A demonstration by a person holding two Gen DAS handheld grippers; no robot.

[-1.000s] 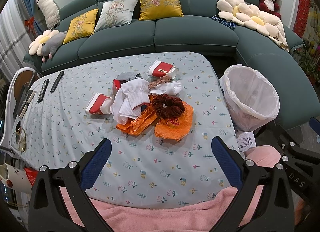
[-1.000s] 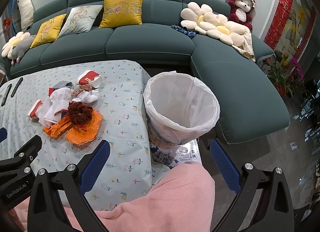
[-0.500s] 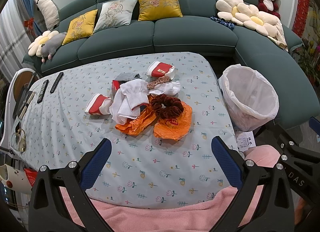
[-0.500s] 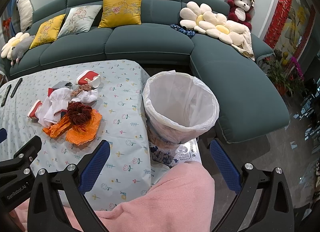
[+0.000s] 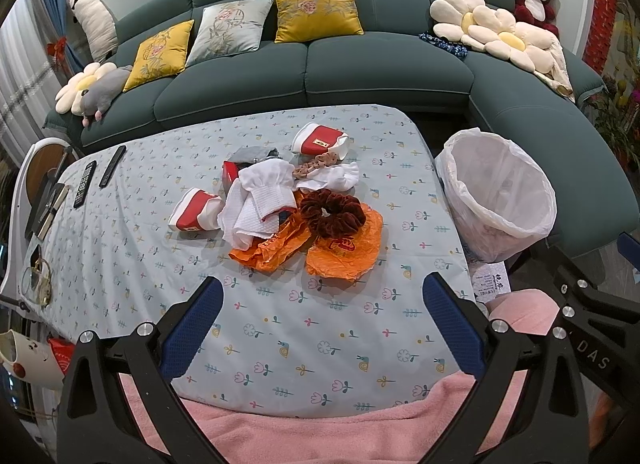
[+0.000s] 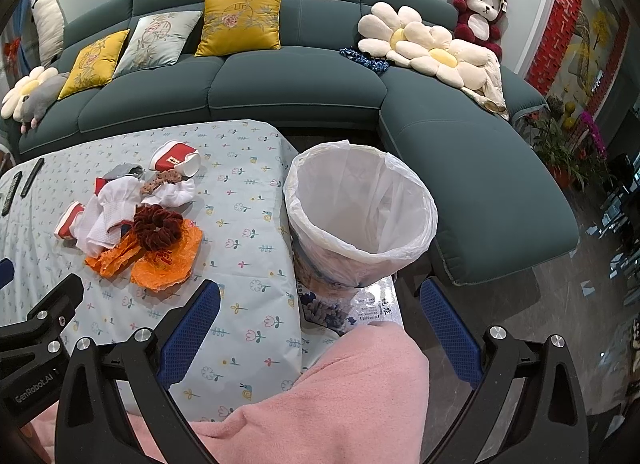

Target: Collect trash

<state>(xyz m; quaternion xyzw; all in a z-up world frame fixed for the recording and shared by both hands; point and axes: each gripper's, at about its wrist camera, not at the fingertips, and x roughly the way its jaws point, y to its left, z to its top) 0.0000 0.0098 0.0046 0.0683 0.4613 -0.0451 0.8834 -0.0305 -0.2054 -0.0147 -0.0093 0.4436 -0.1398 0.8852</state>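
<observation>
While both grippers hang over the near edge of the table (image 5: 120, 248), neither holds anything: left gripper (image 5: 322, 328) has its blue-padded jaws spread wide and empty above bare floral tablecloth, right gripper (image 6: 320, 330) likewise spread wide, empty, framing the table's right edge and the base of the trash bin (image 6: 360, 208). Trash sits in one cluster mid-table, well ahead of the left gripper: two crumpled orange wrappers (image 5: 344, 256) at the near side, a dark red scrunchie (image 5: 332, 212) lying on top of them, a white cloth (image 5: 260, 204) bunched just left of it, a second white piece (image 5: 334, 178) behind. Red-and-white paper cup (image 5: 320, 140) lies on its side at the far edge of the pile; another red-and-white cup (image 5: 196, 214) lies tipped at the left, touching the white cloth. Small tan patterned strip (image 5: 316, 164) between the far cup and the cloths; a grey item (image 5: 252, 154) and a red carton partly hidden behind the cloth, can't tell what. Bin stands on the floor just beside the table's right side, white liner folded over the rim, inside looks empty. Two remotes (image 5: 86, 184) at the far left of the table, well apart from the pile. Pink fabric (image 6: 340, 404) fills the bottom of both views. Teal sofa (image 5: 360, 64) with cushions behind.
</observation>
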